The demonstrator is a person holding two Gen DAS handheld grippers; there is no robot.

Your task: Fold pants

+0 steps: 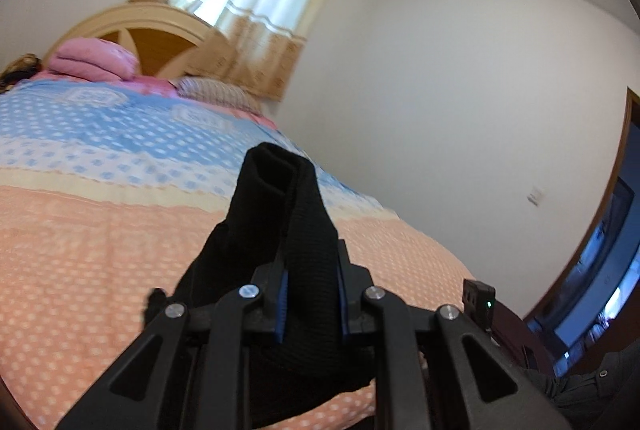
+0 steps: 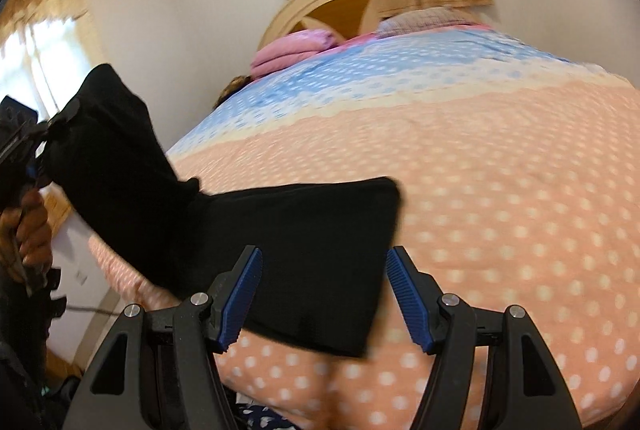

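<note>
The black pants [image 2: 304, 254] lie partly folded on the bed near its front edge. My left gripper [image 1: 311, 294] is shut on one end of the pants [image 1: 296, 230] and lifts it off the bed; the fabric sticks up between the blue pads. In the right wrist view this lifted end [image 2: 108, 134] hangs at the far left, held by the left gripper [image 2: 38, 166]. My right gripper [image 2: 324, 294] is open, its blue pads [image 2: 408, 298] either side of the flat folded part, just above it.
The bed [image 2: 500, 190] has a peach and blue dotted cover. A pink folded quilt [image 1: 96, 60] and a striped pillow [image 1: 216, 92] lie at the wooden headboard [image 1: 160, 42]. A white wall [image 1: 460, 110] and a doorway [image 1: 600, 250] lie to the right.
</note>
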